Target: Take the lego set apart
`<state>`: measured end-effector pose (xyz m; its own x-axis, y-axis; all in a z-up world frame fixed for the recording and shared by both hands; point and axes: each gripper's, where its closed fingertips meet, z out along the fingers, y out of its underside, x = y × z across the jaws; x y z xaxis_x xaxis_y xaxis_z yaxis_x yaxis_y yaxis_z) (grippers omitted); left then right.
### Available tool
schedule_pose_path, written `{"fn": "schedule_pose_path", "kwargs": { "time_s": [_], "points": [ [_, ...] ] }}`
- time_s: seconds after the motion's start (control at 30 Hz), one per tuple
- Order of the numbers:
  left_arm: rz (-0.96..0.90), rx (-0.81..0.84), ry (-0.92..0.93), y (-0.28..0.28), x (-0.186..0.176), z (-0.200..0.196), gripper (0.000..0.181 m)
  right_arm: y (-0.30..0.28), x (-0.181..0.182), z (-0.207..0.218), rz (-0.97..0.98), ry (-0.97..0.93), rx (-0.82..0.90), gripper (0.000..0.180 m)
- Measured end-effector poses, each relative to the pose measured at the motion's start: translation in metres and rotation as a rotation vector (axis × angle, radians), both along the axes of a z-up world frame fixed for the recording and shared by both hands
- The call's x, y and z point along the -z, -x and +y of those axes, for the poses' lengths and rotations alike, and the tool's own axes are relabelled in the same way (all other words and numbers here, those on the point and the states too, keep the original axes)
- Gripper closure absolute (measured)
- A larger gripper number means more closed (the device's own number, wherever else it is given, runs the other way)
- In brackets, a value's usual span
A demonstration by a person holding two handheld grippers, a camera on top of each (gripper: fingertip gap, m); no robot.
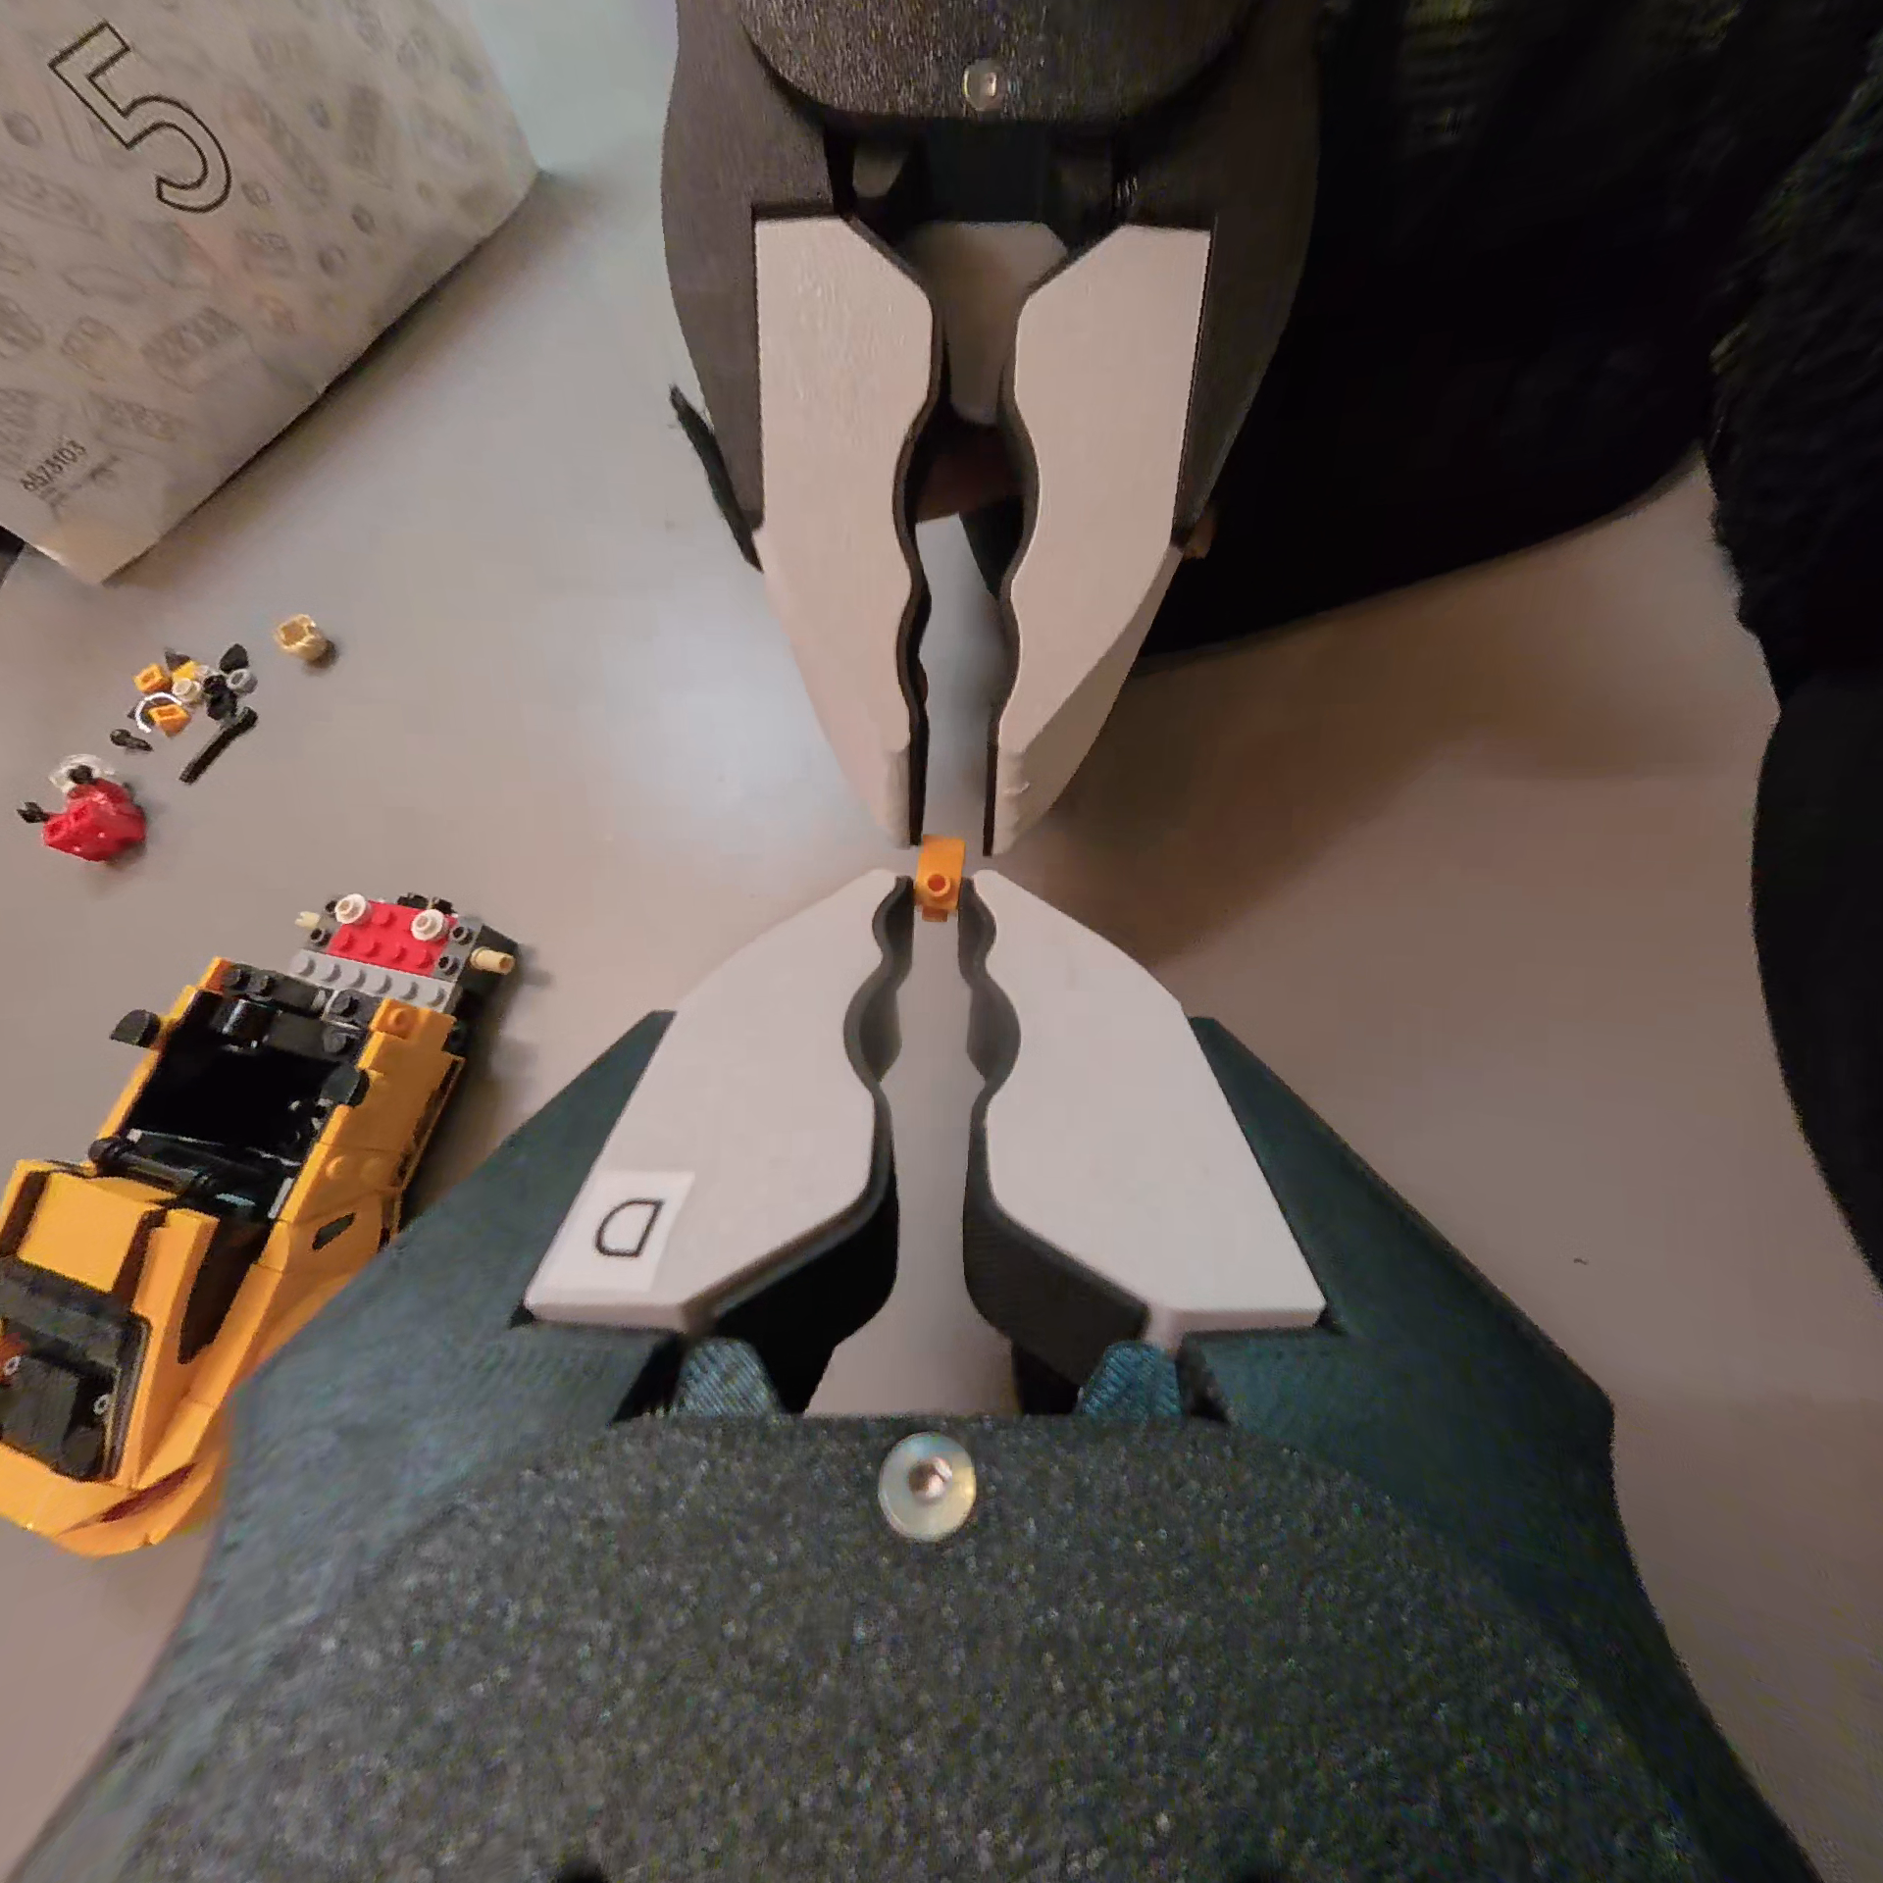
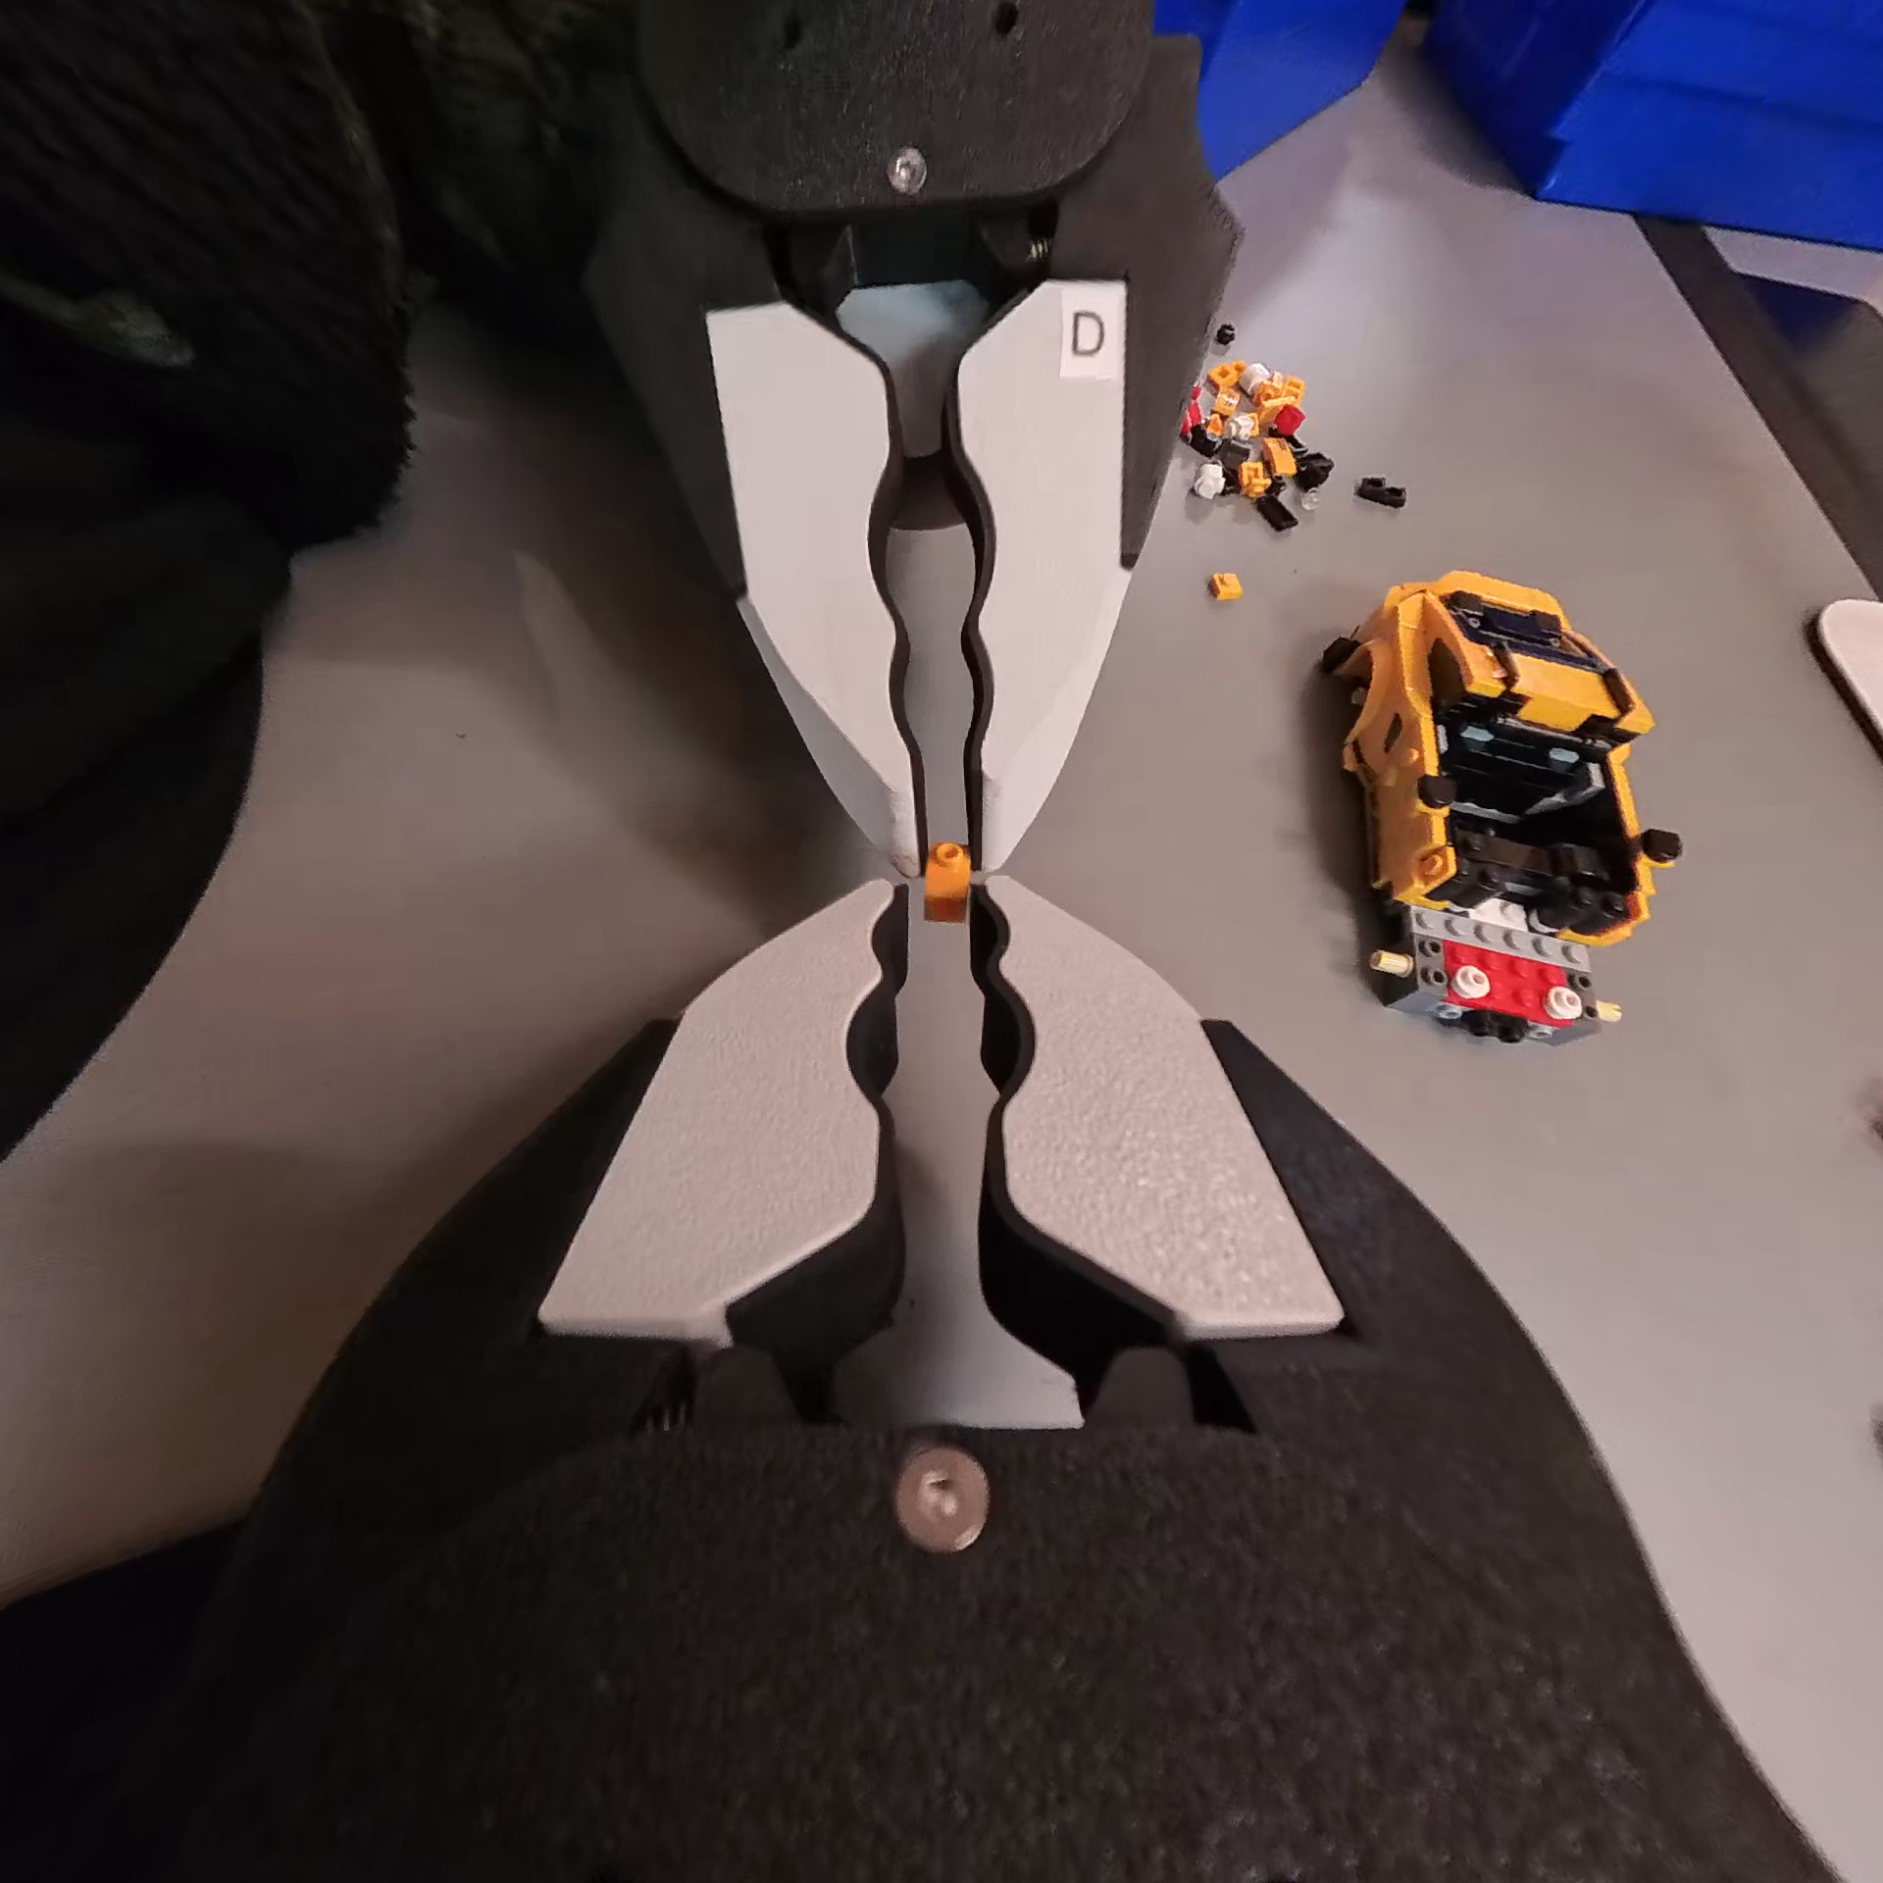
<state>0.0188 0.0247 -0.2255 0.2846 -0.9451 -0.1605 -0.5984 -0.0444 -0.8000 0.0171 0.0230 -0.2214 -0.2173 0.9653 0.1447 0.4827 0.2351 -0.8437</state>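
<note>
Glossy plastic is shining on the yellow car point(image 2: 1498, 805), while the grey table point(image 2: 509, 815) is looking smooth and matt.

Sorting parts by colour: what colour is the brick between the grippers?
Orange; the brick shows best in the right wrist view.

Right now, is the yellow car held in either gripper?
No, the yellow car lies on the table; both grippers meet at a small orange piece.

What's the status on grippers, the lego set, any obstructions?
Left gripper and right gripper tip to tip, jaws pinching one small orange piece. Yellow lego car partly stripped, on table beside loose pieces. Nothing in the way.
</note>
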Motion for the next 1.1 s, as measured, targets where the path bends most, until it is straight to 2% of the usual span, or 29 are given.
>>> {"fn": "schedule_pose_path", "kwargs": {
  "time_s": [0.67,0.83,0.87,0.93,1.0,1.1],
  "points": [
    [-0.002,0.001,0.018,0.001,0.000,-0.001,0.173,0.002,-0.004,-0.001,0.028,-0.020,-0.007,0.173],
    [-0.082,0.007,0.088,0.003,-0.011,-0.004,0.172,0.003,-0.014,-0.002,0.078,0.000,-0.018,0.174],
    [-0.097,0.008,0.100,0.005,-0.015,-0.005,0.172,0.002,-0.018,-0.002,0.090,0.012,-0.023,0.180],
    [0.020,-0.055,0.057,0.026,-0.002,0.006,0.172,-0.006,-0.033,0.012,0.157,0.029,0.035,0.180],
    [-0.056,-0.064,0.124,0.035,-0.007,-0.001,0.173,-0.016,-0.044,0.022,0.205,0.073,0.071,0.180],
    [-0.073,-0.101,0.096,0.043,-0.011,-0.001,0.173,-0.013,-0.037,0.024,0.193,0.073,0.089,0.180]
  ]
}}
